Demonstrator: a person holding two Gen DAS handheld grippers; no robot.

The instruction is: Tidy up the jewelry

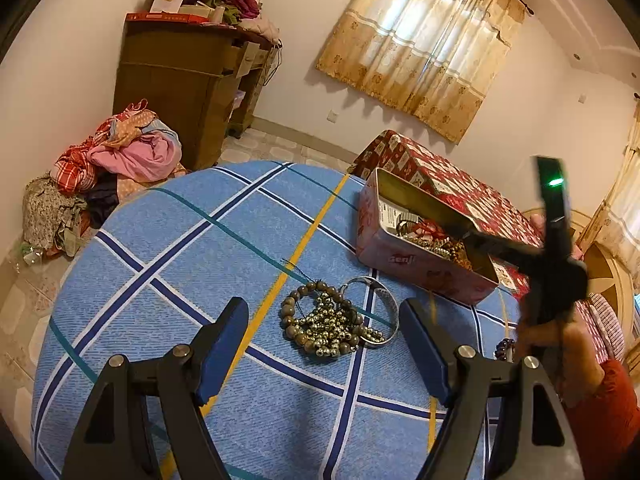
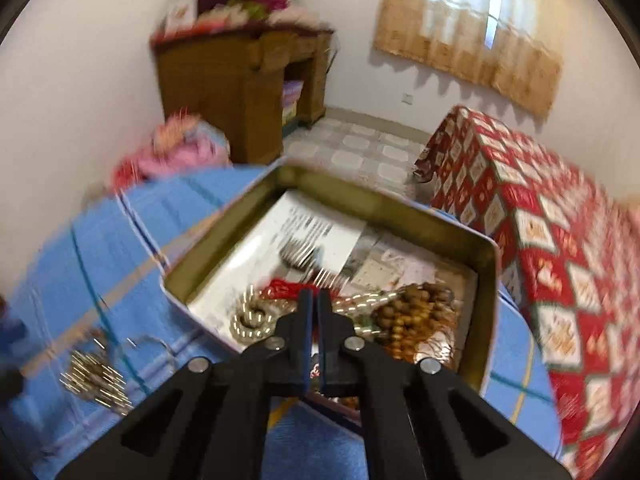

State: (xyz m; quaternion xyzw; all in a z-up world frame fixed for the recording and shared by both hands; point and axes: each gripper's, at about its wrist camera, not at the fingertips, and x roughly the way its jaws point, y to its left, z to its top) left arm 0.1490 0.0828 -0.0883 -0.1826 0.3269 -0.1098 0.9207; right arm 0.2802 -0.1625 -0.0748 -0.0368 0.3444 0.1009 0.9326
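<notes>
A pile of jewelry lies on the blue checked cloth: a brown wooden bead bracelet (image 1: pixel 294 318), small metal beads (image 1: pixel 334 330) and a silver bangle (image 1: pixel 386 312). My left gripper (image 1: pixel 324 326) is open, its fingers either side of the pile, just short of it. A pink tin box (image 1: pixel 404 258) holds more jewelry. My right gripper (image 2: pixel 316 300) hangs over the open tin (image 2: pixel 384 206), its jaws nearly closed, with red beads (image 2: pixel 282 289) just beyond the tips; whether it grips anything is unclear. The view is blurred. Brown beads (image 2: pixel 412 316) and a pearl strand (image 2: pixel 250 320) lie inside.
A red patterned bed (image 1: pixel 436 176) stands behind the tin. A wooden cabinet (image 1: pixel 180 88) stacked with clothes and boxes is at the back left, with a heap of clothes (image 1: pixel 116 156) on the floor beside it. A curtained window (image 1: pixel 428 40) is on the far wall.
</notes>
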